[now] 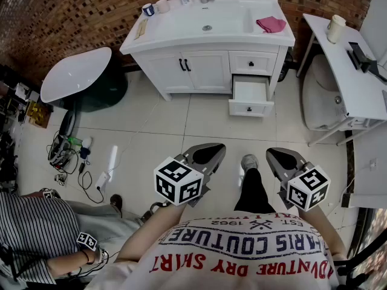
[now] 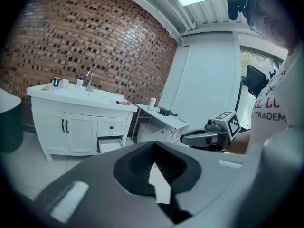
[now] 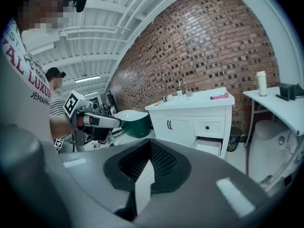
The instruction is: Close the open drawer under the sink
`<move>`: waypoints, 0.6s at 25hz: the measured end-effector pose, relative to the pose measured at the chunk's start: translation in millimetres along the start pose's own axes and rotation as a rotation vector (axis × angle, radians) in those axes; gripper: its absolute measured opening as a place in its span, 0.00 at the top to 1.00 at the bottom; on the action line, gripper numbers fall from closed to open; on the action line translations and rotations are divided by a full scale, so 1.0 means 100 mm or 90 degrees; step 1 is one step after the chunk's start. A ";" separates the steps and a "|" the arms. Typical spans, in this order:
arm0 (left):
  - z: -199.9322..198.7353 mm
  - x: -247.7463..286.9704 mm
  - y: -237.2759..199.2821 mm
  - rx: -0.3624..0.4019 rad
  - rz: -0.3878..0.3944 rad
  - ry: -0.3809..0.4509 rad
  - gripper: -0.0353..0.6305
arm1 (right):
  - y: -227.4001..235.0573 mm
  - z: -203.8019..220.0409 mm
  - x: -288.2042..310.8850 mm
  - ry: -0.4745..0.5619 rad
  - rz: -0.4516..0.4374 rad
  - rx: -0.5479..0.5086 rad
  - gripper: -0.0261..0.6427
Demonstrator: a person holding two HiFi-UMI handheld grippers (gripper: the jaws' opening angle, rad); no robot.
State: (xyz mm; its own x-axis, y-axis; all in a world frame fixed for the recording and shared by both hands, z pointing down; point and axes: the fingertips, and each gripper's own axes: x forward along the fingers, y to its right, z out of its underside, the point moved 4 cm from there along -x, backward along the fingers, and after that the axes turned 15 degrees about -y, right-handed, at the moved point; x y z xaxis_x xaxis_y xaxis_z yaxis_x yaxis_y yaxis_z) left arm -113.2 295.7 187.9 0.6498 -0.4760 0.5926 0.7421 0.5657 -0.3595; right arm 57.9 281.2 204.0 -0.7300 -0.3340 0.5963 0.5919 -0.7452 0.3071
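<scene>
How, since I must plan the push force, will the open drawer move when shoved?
The open drawer looks empty, so probably light and easy-sliding. Pushed near its central knob, it should run straight; the broad vanity likely stays put.

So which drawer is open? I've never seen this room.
Find the white sink cabinet against the brick wall. On its right side as you face it, beside the two doors, are two stacked drawers. The lower drawer juts out over the floor; the upper drawer sits flush.
</scene>
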 end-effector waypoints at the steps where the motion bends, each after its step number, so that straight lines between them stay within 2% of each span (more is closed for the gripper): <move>1: -0.15 0.19 -0.18 -0.006 -0.002 -0.004 0.96 | 0.24 -0.13 0.13 -0.004 -0.003 0.002 0.95; 7: -1.03 1.29 -1.23 -0.037 -0.002 -0.034 0.96 | 1.64 -0.88 0.84 -0.042 -0.004 -0.009 0.95; 10: -1.27 1.77 -1.61 -0.061 0.010 -0.061 0.96 | 2.21 -1.02 1.13 -0.070 -0.008 0.016 0.95; 13: -1.51 2.14 -1.88 -0.093 0.031 -0.057 0.96 | 2.68 -1.12 1.40 -0.093 -0.005 0.030 0.95; 15: -1.59 2.33 -2.03 -0.097 0.040 -0.064 0.96 | 2.93 -1.15 1.60 -0.107 -0.002 0.031 0.95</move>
State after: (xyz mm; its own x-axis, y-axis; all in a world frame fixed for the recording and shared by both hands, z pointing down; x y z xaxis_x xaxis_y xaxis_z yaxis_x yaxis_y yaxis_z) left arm -86.4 -36.9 283.8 0.6811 -0.3689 0.6325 0.7224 0.4794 -0.4983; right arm 75.0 -57.7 304.1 -0.6671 -0.2271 0.7095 0.6082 -0.7160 0.3427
